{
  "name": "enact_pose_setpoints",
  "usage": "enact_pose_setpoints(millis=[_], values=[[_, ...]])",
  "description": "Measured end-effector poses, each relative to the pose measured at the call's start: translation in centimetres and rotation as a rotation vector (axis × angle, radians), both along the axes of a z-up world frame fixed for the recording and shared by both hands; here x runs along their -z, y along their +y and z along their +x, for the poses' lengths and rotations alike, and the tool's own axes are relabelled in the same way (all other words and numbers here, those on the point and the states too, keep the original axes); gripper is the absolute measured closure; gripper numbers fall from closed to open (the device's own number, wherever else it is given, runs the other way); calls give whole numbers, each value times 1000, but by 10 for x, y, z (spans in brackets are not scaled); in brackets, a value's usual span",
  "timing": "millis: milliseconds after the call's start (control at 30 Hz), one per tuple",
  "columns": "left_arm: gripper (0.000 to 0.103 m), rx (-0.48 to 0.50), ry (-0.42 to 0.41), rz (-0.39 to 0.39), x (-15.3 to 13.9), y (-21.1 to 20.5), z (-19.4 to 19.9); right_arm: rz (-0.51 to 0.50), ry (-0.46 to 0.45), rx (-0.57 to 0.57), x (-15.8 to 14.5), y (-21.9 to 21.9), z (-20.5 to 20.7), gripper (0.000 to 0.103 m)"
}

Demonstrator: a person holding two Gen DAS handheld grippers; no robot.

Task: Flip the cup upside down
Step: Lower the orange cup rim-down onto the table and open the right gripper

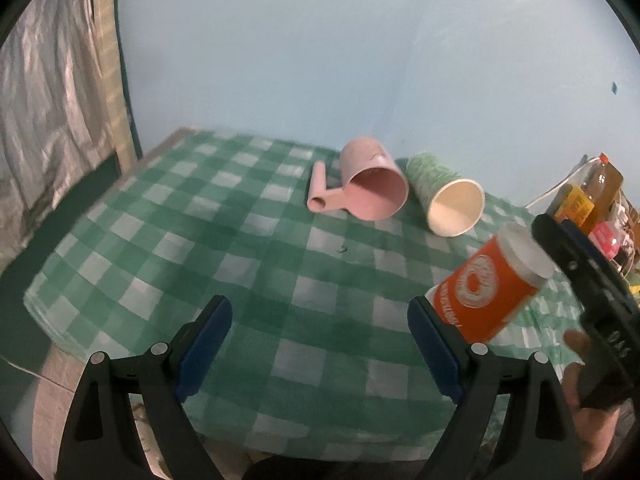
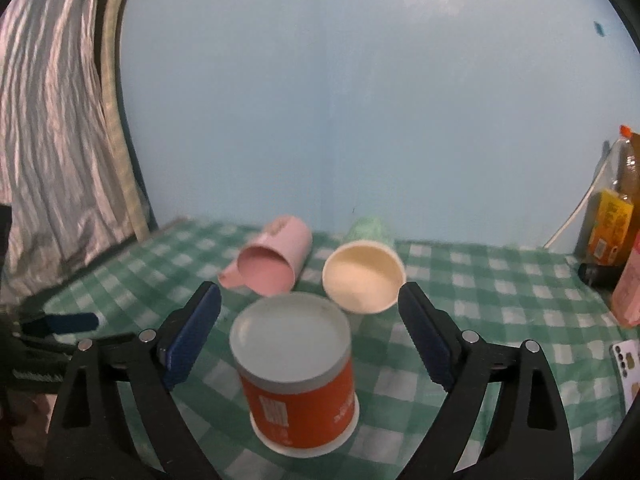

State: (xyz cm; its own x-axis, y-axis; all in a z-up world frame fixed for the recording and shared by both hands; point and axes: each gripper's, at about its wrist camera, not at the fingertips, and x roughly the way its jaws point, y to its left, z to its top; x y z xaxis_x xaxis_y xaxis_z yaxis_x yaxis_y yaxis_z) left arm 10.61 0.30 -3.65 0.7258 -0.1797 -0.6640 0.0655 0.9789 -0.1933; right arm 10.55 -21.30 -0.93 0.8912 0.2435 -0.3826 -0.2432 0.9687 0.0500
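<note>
Pale blue walls meet in a corner behind a table (image 2: 500, 280) under a green-and-white checked cloth; a curtain hangs at 9 o'clock and bottles and cartons crowd the 3 o'clock edge.

Orange cup (image 2: 298, 372): paper, white band at its closed base and white rolled rim. In the right wrist view it stands rim-down on the cloth with the flat base facing up, between the spread fingers of the right gripper (image 2: 308, 340). Jaws wide open, touching nothing that I can see; cup looks released. The left wrist view shows the same cup at 3 o'clock, appearing tilted, probably from lens distortion near the frame edge.

Left gripper (image 1: 320, 348): jaws wide open, empty, hovering over bare cloth well apart from the cup.

Behind, at 12 o'clock, a pink mug (image 2: 276, 264) and a green paper cup (image 2: 366, 272) lie on their sides, mouths toward the camera, just beside each other.

Handling, as judgement: orange cup likely very light, thin-walled, easily crushed or dented; printed surface probably a bit slick. Best hold is across the mid-wall with gentle squeeze, or low near the rolled rim where it is stiffest. A nudge would topple it.

Task seems essentially done for this cup.
</note>
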Motion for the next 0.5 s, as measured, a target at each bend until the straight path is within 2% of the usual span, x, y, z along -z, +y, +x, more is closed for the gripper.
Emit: enact_pose_setpoints(millis=[133, 333, 500], values=[[1, 3, -98, 7, -17, -6, -27, 37, -49, -26, -15, -9, -22, 13], [1, 26, -220, 73, -37, -20, -57, 79, -21, -45, -23, -19, -39, 13], [1, 13, -282, 89, -40, -22, -73, 114, 11, -35, -22, -29, -49, 13]])
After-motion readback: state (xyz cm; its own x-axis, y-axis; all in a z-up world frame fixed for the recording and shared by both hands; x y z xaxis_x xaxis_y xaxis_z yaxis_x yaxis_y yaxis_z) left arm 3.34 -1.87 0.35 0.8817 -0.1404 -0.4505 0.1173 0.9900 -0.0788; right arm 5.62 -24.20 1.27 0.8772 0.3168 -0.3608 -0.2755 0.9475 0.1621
